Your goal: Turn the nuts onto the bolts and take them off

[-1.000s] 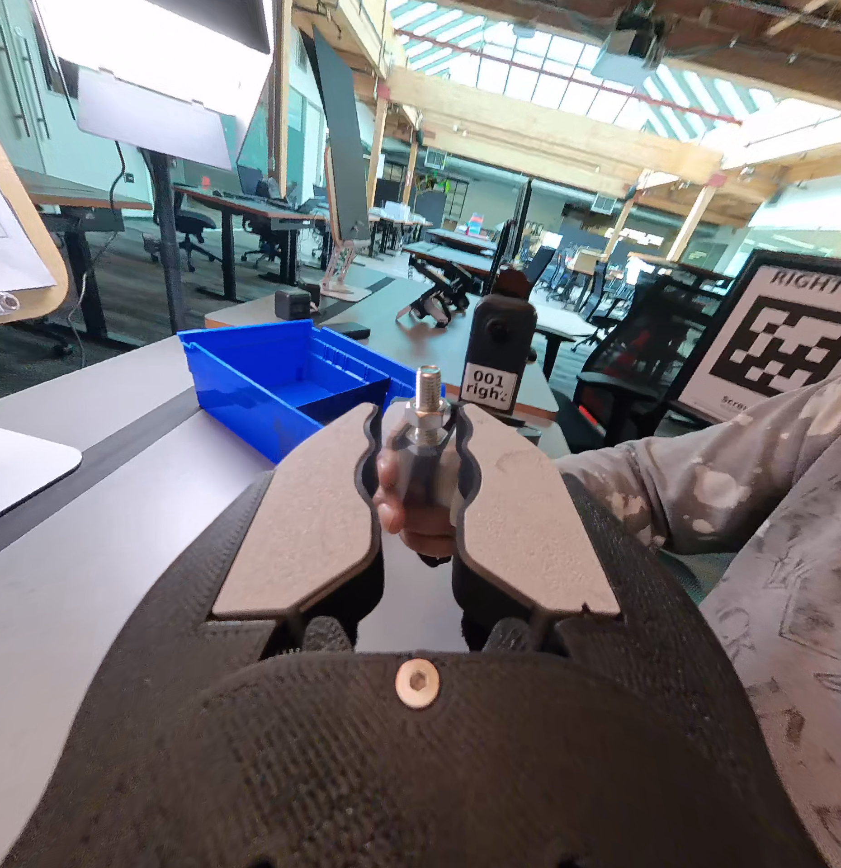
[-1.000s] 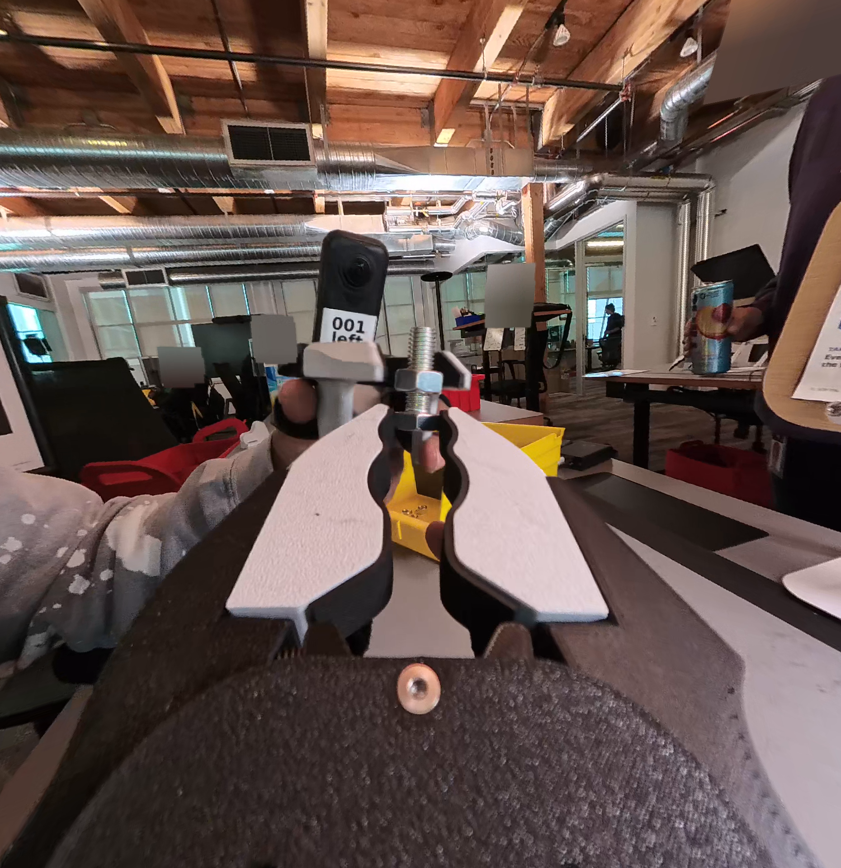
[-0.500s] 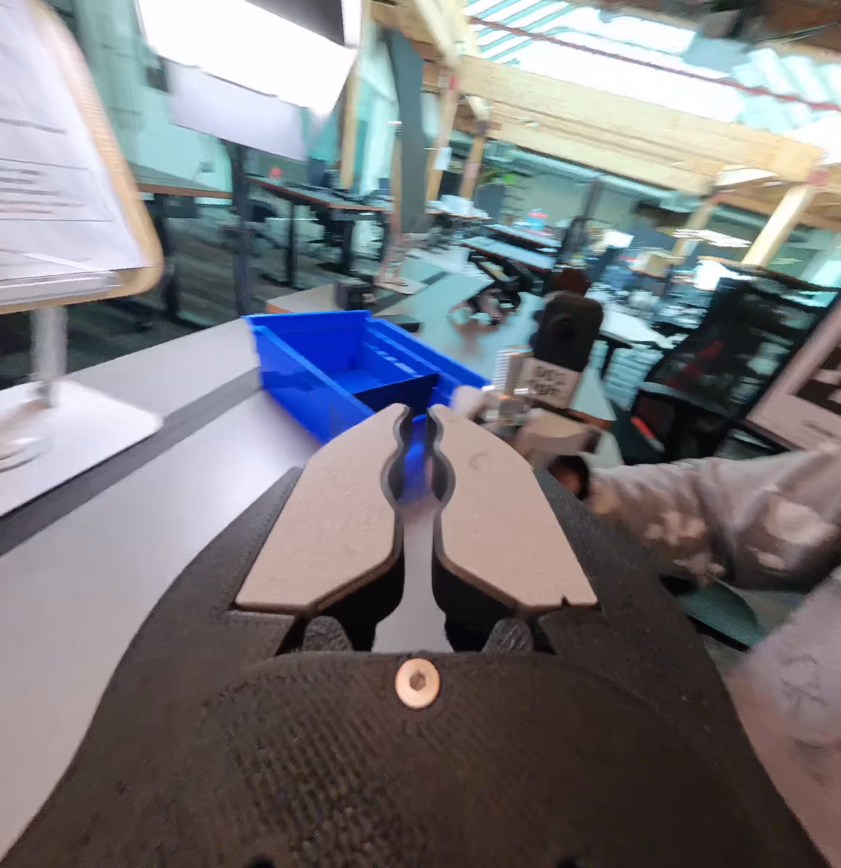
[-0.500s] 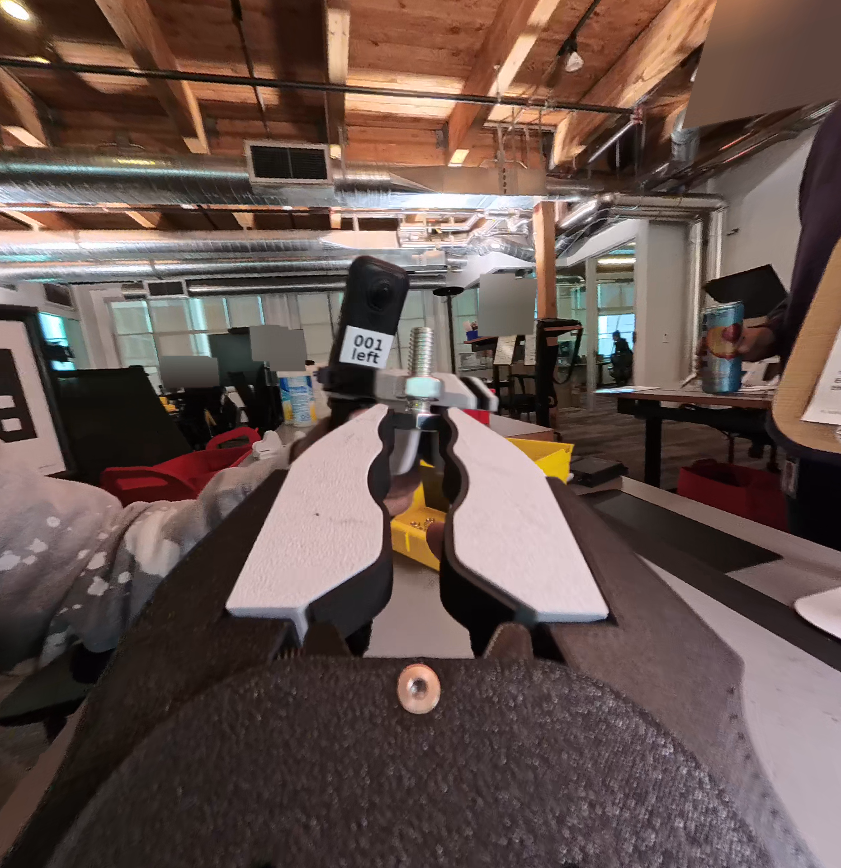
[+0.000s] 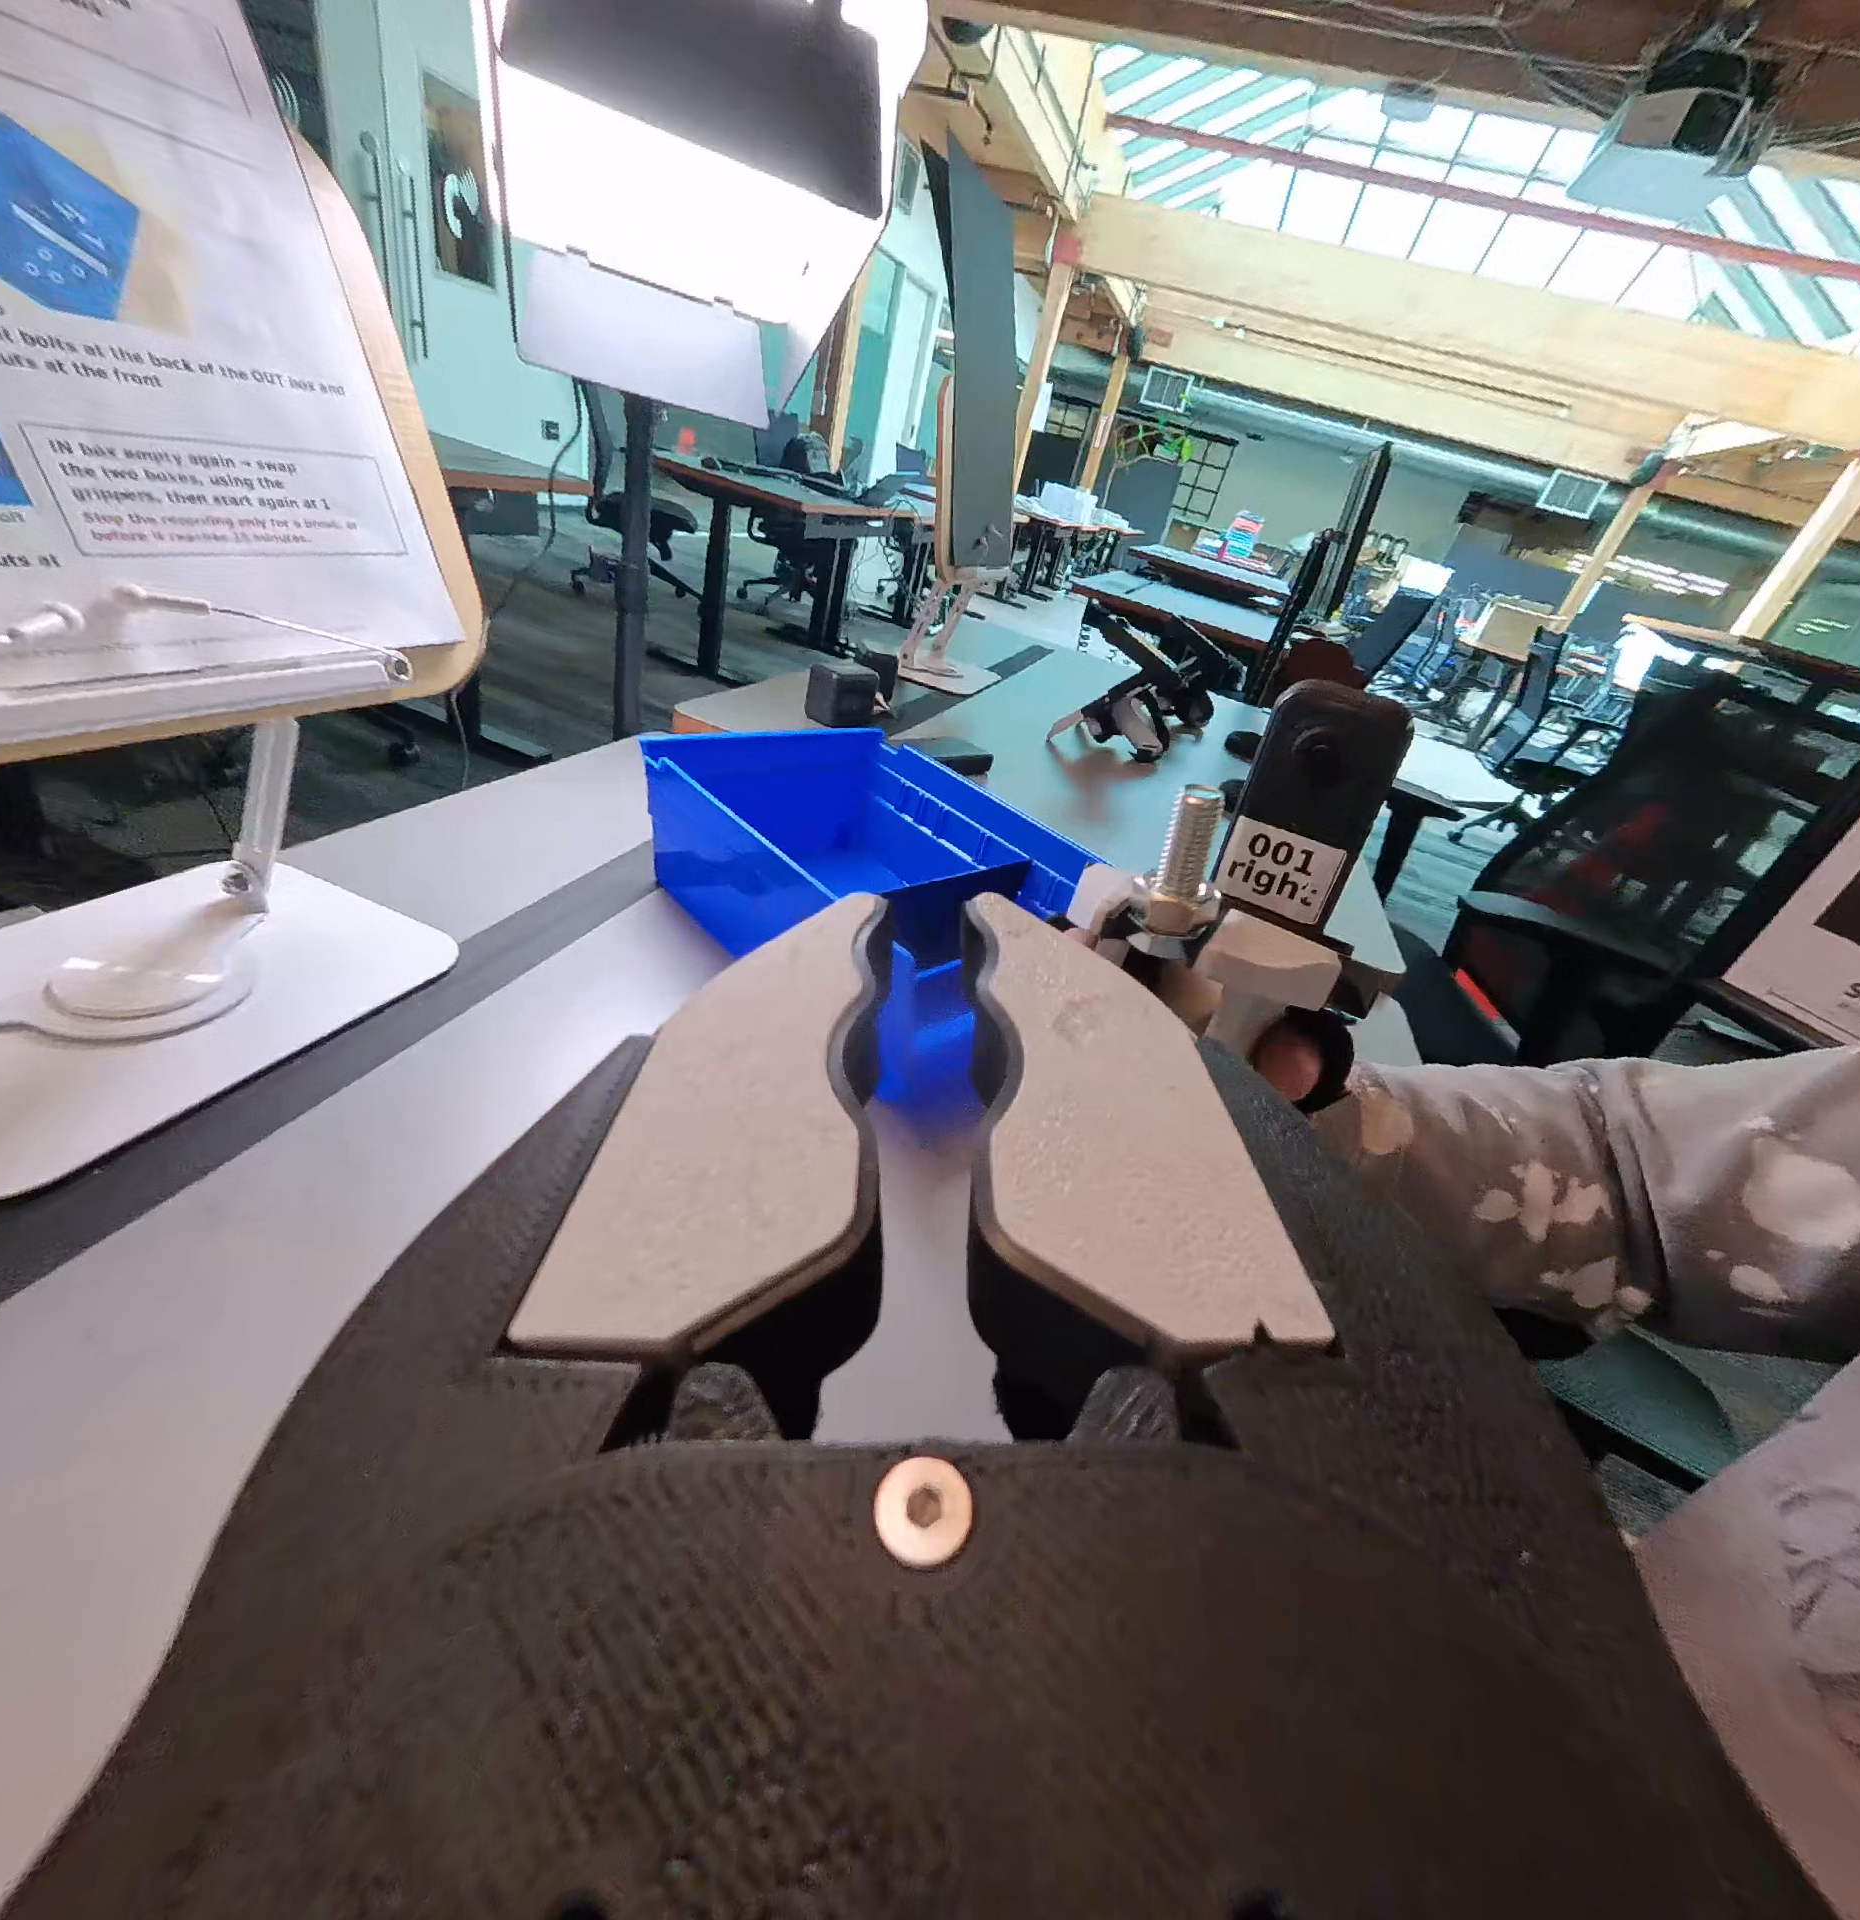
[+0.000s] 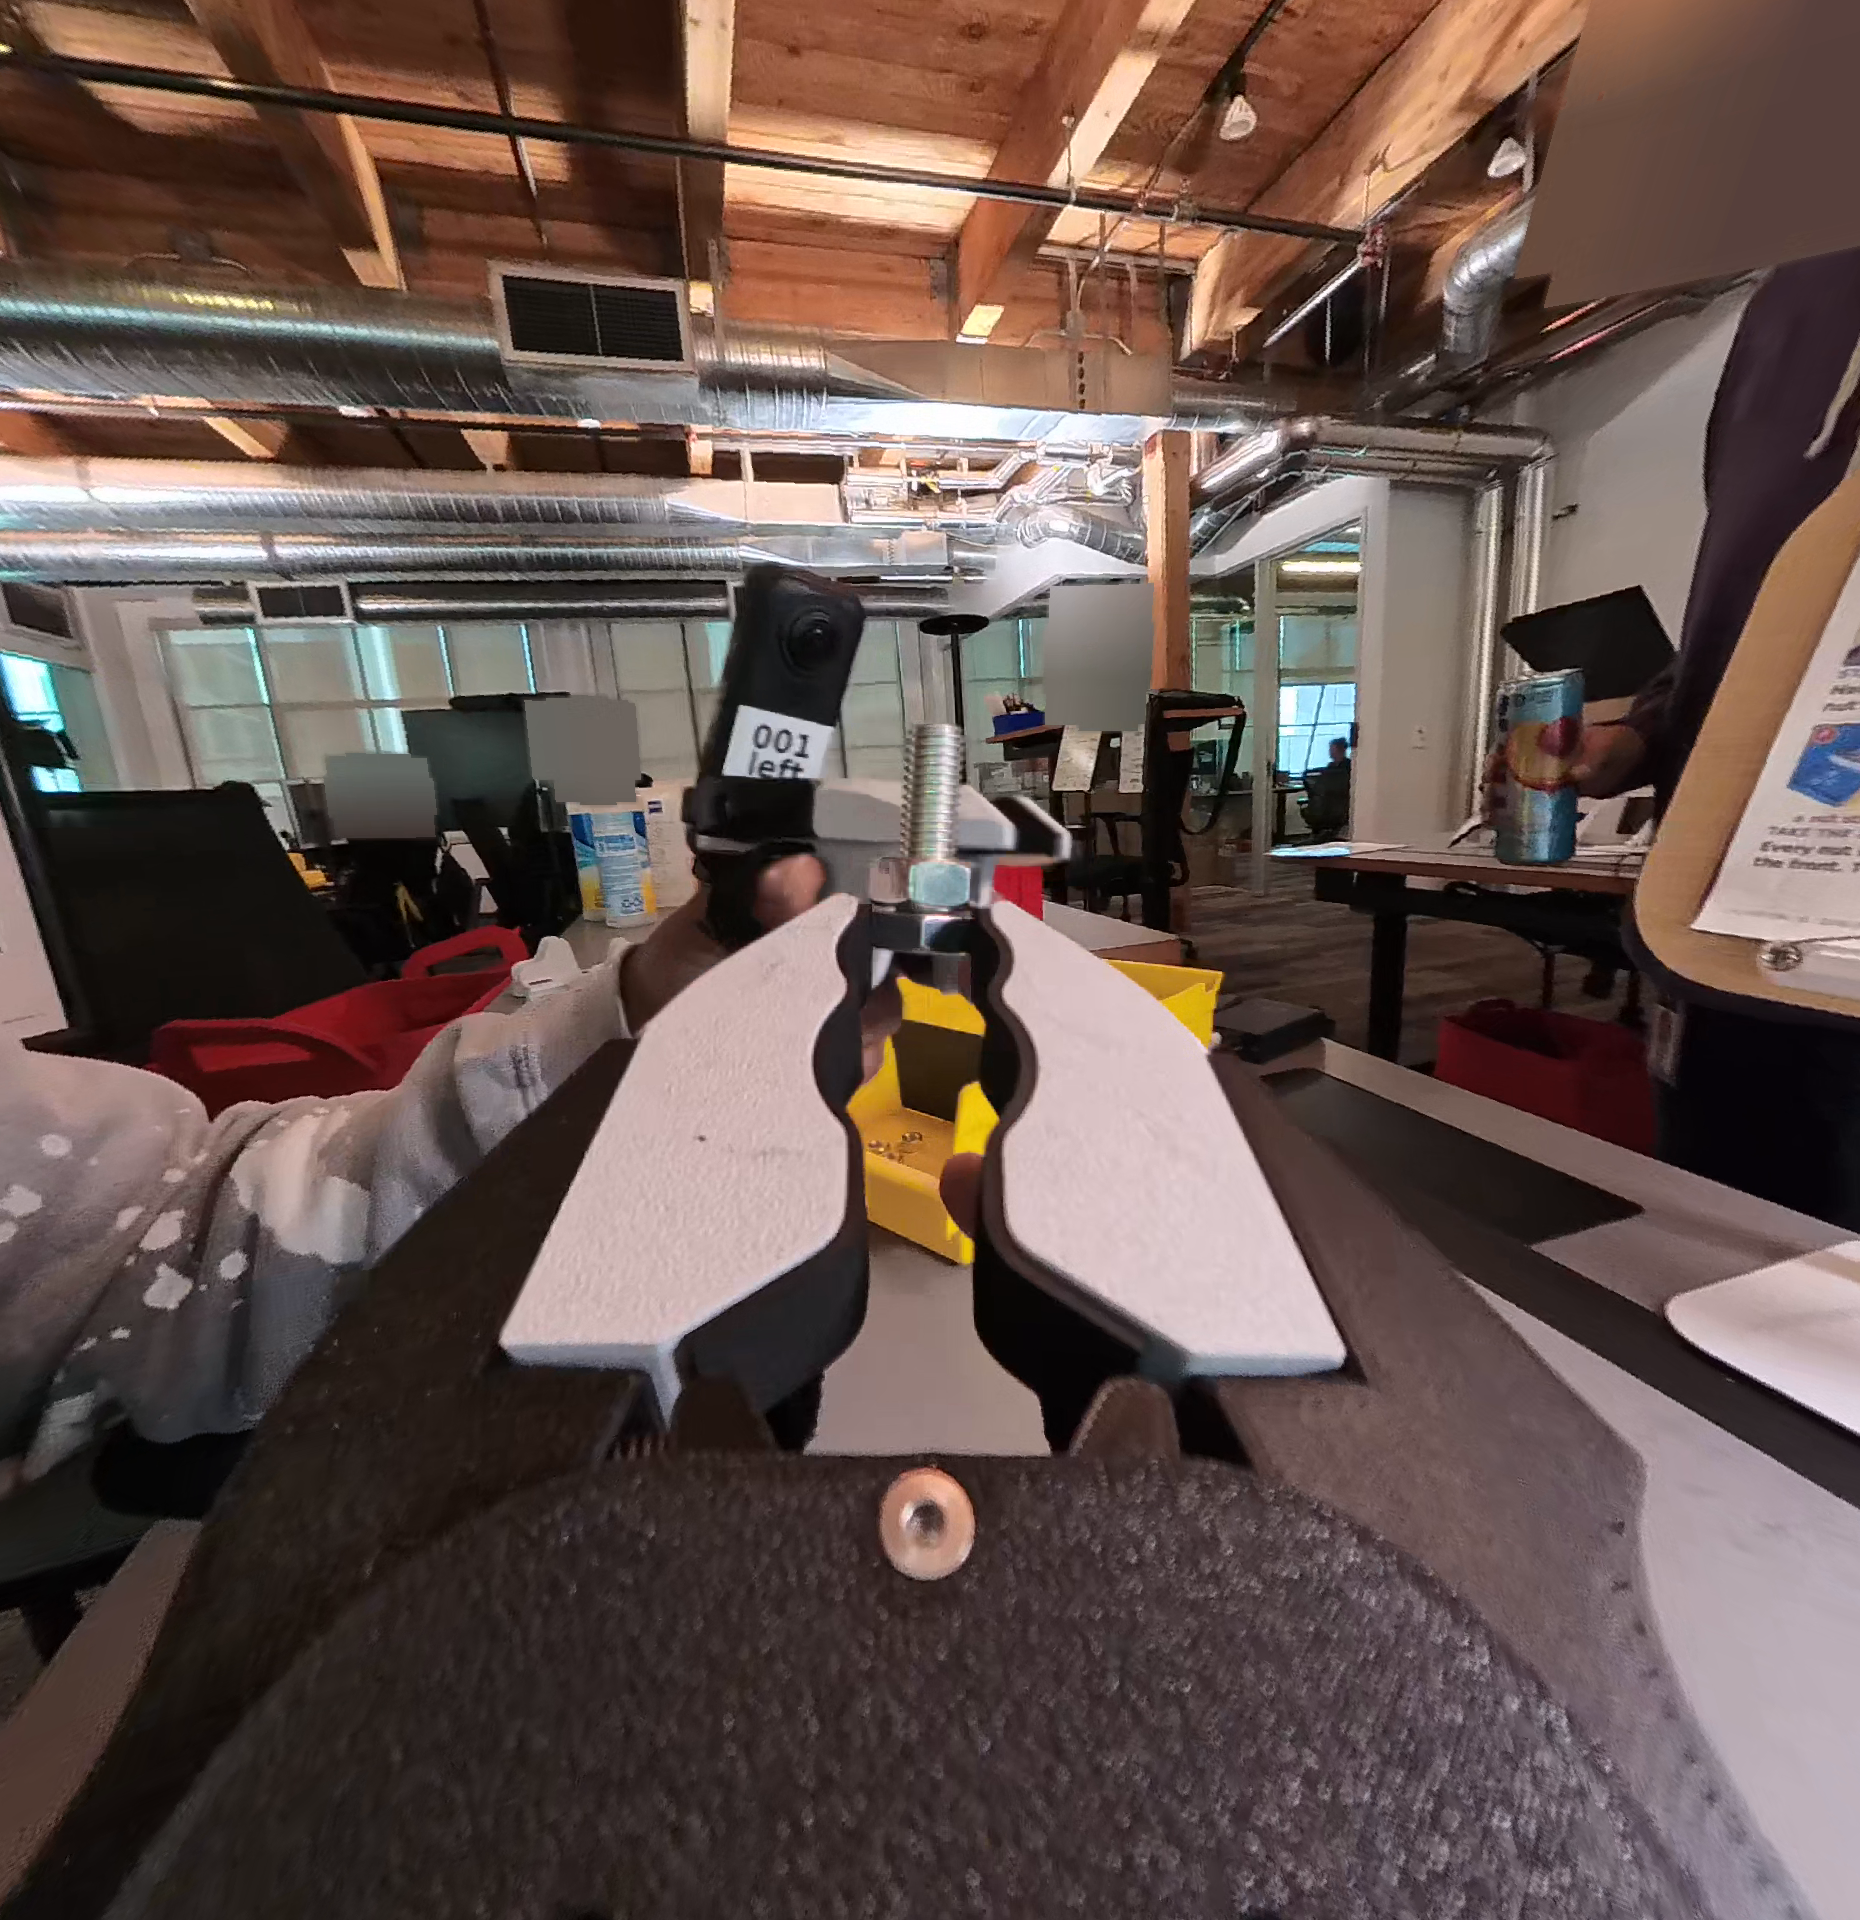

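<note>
Left gripper (image 5: 921, 940) has come off the bolt (image 6: 934, 831) since 1 s ago: it was at the nut (image 6: 941, 885) w/ the right then, now its fingers sit slightly apart w/ nothing between, aimed over the blue bin (image 5: 801, 831). Right gripper (image 6: 931, 940) is still clamped on the bolt just under the nut, shank upright above the table. Prob a re-grip between turns, so the nut isn't off yet and left needs to come back to it.

- Left gripper (image 5: 924, 940): two pale grey, wavy-edged fingers (image 5: 718, 1143) on a black textured body.
- Right gripper (image 6: 926, 925): same build, one silver screw (image 6: 926, 1525) at centre.
- Sleeve (image 5: 1591, 1174): grey, mottled with white flecks.
</note>
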Action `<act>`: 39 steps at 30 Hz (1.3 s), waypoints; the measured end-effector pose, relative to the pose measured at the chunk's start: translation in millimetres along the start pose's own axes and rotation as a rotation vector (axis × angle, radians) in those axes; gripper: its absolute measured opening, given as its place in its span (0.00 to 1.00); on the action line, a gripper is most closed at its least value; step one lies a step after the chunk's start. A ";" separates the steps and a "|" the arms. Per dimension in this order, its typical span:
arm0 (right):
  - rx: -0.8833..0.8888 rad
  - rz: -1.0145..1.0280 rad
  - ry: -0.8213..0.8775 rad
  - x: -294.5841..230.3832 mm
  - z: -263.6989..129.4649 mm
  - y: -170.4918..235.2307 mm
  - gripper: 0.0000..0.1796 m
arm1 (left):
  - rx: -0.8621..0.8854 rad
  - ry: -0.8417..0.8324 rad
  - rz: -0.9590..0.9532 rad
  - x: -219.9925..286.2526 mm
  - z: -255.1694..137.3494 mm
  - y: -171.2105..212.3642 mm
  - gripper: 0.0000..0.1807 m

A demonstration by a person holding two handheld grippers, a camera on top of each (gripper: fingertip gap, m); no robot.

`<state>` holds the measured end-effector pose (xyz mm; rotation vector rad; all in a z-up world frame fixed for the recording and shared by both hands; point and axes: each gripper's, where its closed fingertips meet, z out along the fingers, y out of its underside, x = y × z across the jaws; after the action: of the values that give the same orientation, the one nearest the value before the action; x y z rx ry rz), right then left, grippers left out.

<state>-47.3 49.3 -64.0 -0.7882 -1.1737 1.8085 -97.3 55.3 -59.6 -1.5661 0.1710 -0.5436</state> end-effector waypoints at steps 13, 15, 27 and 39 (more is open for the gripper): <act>-0.992 0.003 0.984 255.2 -193.7 -19.3 0.10 | 0.104 -0.334 0.107 -48.6 -29.6 -21.7 0.00; -1.167 0.138 1.029 280.5 -227.1 20.9 0.10 | 0.097 -0.357 0.131 -49.6 -32.8 -23.8 0.00; -1.513 0.278 1.103 330.0 -280.7 108.8 0.10 | 0.127 -0.445 0.179 -62.2 -68.2 -49.1 0.00; -0.786 -0.126 0.778 208.2 -146.9 -14.7 0.18 | 0.138 -0.598 0.175 -98.3 -121.6 -63.1 0.03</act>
<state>-17.8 296.9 -118.6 -1.6254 -1.3145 0.7328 -250.0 -6.4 -23.8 -1.4960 -0.1810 0.0615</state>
